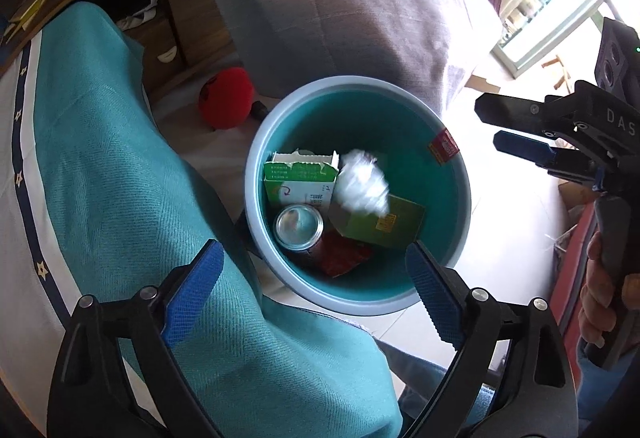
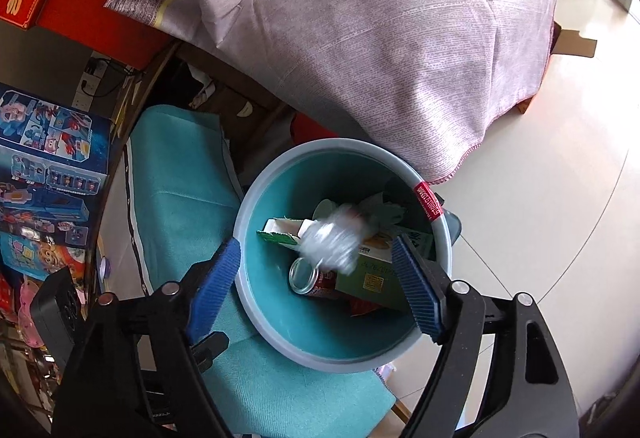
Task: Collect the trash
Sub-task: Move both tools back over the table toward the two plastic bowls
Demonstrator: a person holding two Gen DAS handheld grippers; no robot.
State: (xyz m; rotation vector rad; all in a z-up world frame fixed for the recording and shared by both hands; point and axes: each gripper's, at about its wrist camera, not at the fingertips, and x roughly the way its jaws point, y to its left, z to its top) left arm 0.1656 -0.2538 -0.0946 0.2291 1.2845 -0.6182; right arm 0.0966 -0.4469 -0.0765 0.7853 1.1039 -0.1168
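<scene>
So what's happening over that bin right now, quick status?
Both grippers open, left gripper and right gripper empty above the bin. White crumpled wad blurred over carton and can. Nothing in the way.

A lived-in home bedroom: a bed under a mauve bedspread (image 2: pixel 360 38), a teal-covered chair (image 2: pixel 180 218), boxed children's toys (image 2: pixel 44 174) at left, tiled floor (image 2: pixel 560 198).

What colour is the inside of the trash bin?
Teal inside the trash bin, with a paler grey-blue rim; the left wrist view shows it best.
</scene>
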